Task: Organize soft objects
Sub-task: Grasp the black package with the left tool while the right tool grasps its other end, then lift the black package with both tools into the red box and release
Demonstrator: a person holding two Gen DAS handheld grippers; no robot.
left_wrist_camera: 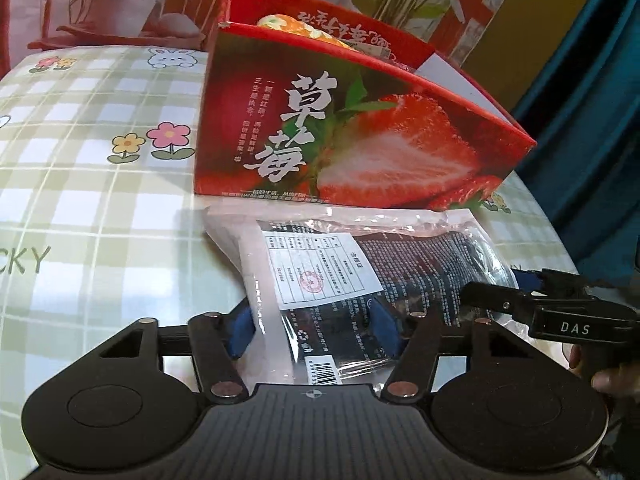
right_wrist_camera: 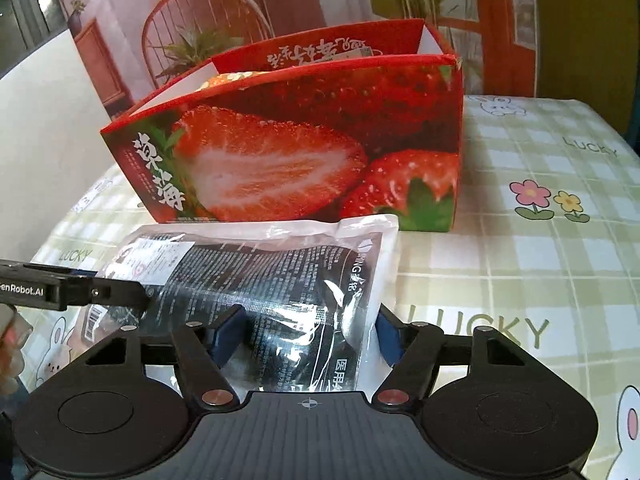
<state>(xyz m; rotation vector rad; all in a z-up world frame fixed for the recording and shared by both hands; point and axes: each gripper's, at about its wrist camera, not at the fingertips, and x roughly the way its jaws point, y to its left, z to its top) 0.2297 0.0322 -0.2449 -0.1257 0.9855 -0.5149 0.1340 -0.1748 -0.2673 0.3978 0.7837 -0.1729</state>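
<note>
A clear plastic pouch with dark contents and a white label (left_wrist_camera: 360, 276) lies on the table in front of an open red strawberry box (left_wrist_camera: 352, 136). My left gripper (left_wrist_camera: 316, 332) has its blue pads on either side of the pouch's near end, gripping it. My right gripper (right_wrist_camera: 308, 332) grips the pouch (right_wrist_camera: 280, 280) at its other end, the box (right_wrist_camera: 304, 152) just behind. Each gripper shows in the other's view: the right gripper's side (left_wrist_camera: 560, 312) and the left gripper's side (right_wrist_camera: 72, 284). An orange-and-white soft item (left_wrist_camera: 300, 28) lies inside the box.
The table has a green-checked cloth with flowers and rabbits (left_wrist_camera: 100, 160), which also shows in the right wrist view (right_wrist_camera: 540, 240). A printed backdrop with plants and a chair (right_wrist_camera: 208, 36) stands behind the box. A blue curtain (left_wrist_camera: 592, 92) hangs at the right.
</note>
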